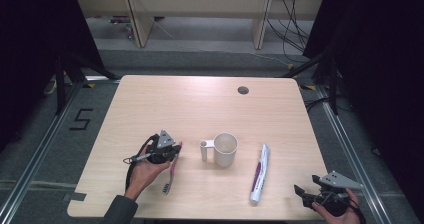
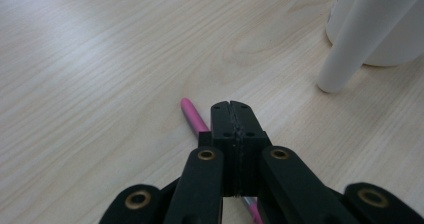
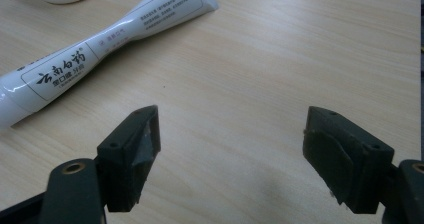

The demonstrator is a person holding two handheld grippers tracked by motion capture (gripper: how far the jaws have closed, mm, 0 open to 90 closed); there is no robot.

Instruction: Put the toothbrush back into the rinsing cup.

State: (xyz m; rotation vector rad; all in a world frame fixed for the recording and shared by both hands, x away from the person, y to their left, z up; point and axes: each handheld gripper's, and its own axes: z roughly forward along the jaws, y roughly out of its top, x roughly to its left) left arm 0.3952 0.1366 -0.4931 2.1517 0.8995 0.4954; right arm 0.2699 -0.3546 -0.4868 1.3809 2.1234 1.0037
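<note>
Item: slim pink plastic toothbrush [image 1: 172, 167], lying on the pale wooden table [image 1: 200, 99] left of the white plastic mug [image 1: 225, 149]; my left jaws [image 2: 232, 115] are closed at its handle, though I cannot tell whether the handle is truly pinched or merely alongside. To lift well, I judge I should rise slowly, level, clear of the mug's handle. My right jaws [image 3: 230, 144] stand open over bare table beside the white toothpaste tube [image 3: 100, 49], whose cap end is cut off.
</note>
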